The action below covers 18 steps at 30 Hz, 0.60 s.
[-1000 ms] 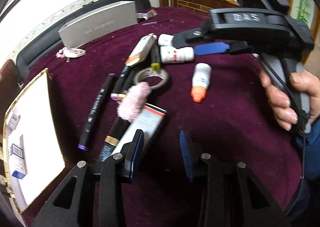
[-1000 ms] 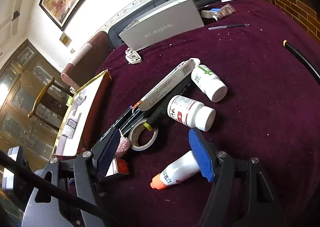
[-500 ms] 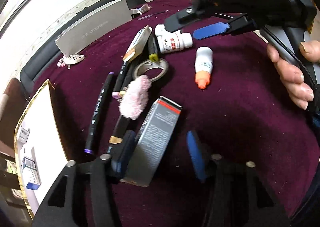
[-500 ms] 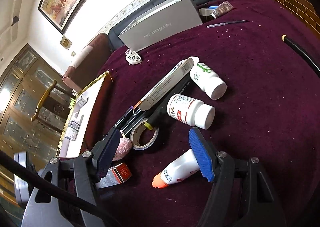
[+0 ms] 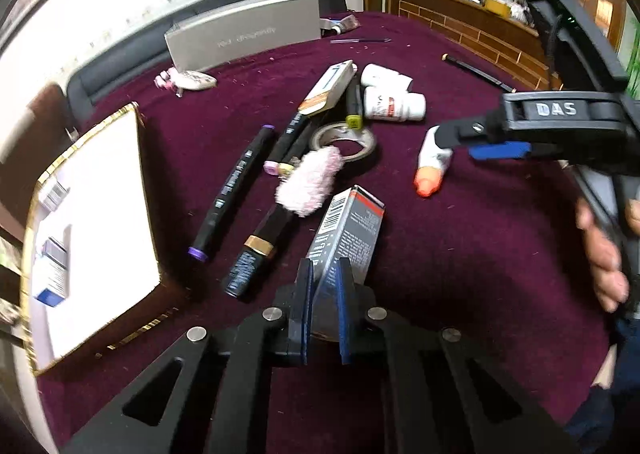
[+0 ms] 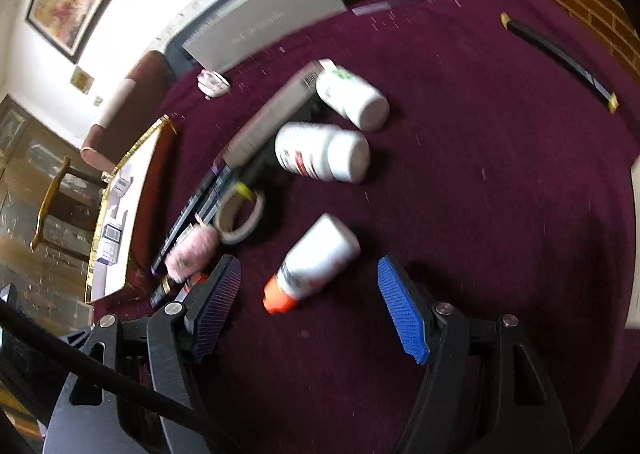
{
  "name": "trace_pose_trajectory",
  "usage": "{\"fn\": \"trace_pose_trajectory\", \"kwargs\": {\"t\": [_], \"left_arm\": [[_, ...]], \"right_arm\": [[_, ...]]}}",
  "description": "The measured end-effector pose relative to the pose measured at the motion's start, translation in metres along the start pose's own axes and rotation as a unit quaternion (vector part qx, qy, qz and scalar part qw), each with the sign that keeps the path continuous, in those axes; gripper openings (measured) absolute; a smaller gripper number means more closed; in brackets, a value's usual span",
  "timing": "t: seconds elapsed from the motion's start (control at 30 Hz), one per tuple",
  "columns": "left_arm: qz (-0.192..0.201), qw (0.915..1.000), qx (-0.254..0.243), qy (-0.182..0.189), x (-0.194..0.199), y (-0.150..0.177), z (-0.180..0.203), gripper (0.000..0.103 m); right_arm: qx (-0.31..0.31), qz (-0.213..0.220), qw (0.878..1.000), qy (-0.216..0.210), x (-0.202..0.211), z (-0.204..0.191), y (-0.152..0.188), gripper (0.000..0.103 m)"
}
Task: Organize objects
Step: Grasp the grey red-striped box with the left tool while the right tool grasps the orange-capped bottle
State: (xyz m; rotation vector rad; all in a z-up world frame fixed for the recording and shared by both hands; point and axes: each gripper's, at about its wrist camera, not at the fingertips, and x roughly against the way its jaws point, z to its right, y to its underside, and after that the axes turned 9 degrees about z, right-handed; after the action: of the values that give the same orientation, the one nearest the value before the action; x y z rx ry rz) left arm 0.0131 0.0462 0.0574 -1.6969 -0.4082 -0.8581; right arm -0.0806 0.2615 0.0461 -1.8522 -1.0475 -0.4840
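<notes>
A table draped in maroon cloth. At far left lies a gold-edged white tray holding small boxes. Next come dark markers, a fluffy pink item and a tape roll. The left tool has just been closing and now pinches the near end of a grey carton printed with a barcode and fine text too small to read. Farther right, white bottles and an orange-capped bottle lie on the cloth. The right tool, marked "DAS", hovers over that bottle with its blue pads spread, empty.
</notes>
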Motion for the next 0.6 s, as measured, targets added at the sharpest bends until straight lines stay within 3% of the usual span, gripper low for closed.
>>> {"fn": "trace_pose_trajectory", "kwargs": {"t": [0.1,0.17,0.2,0.23,0.27,0.3,0.37,0.47,0.5,0.53,0.57,0.6], "left_arm": [[0.002,0.9999,-0.011,-0.002,-0.005,-0.003,0.001,0.01],[0.0,0.9995,-0.029,-0.011,-0.007,-0.005,0.006,0.018],[-0.001,0.9991,-0.038,-0.022,-0.01,-0.006,0.008,0.026],[0.0,0.9985,-0.045,-0.032,-0.013,-0.007,0.009,0.049],[-0.003,0.9979,-0.051,-0.04,-0.014,-0.008,0.009,0.064],[-0.003,0.9965,-0.063,-0.055,-0.018,-0.009,0.011,0.065],[-0.013,0.9934,-0.085,-0.075,-0.026,-0.006,0.014,0.065],[-0.035,0.9918,-0.097,-0.076,-0.04,-0.001,0.017,0.065],[-0.019,0.9928,-0.093,-0.073,-0.038,0.001,0.017,0.064],[-0.023,0.994,-0.087,-0.063,-0.039,0.001,0.017,0.051],[-0.022,0.9956,-0.077,-0.049,-0.038,0.0,0.016,0.03],[-0.021,0.9966,-0.066,-0.044,-0.037,-0.003,0.016,0.025]], "right_arm": [[0.005,-0.01,1.0,0.016,-0.008,-0.006,0.004,0.071],[0.018,-0.004,0.999,0.036,-0.013,-0.014,0.002,0.071],[0.031,-0.009,0.998,0.054,-0.02,-0.019,0.0,0.07],[0.039,-0.013,0.997,0.064,-0.025,-0.022,0.0,0.068],[0.05,-0.004,0.996,0.076,-0.028,-0.026,0.0,0.057],[0.07,-0.004,0.994,0.089,-0.032,-0.031,0.0,0.049],[0.1,0.002,0.99,0.103,-0.036,-0.036,0.0,0.027],[0.133,0.008,0.985,0.106,-0.039,-0.039,0.003,0.024],[0.148,0.013,0.983,0.106,-0.038,-0.041,0.005,0.024],[0.159,0.019,0.982,0.102,-0.037,-0.042,0.007,0.024],[0.161,0.025,0.982,0.098,-0.036,-0.04,0.007,0.024],[0.155,0.036,0.984,0.085,-0.034,-0.038,0.006,0.024]]}}
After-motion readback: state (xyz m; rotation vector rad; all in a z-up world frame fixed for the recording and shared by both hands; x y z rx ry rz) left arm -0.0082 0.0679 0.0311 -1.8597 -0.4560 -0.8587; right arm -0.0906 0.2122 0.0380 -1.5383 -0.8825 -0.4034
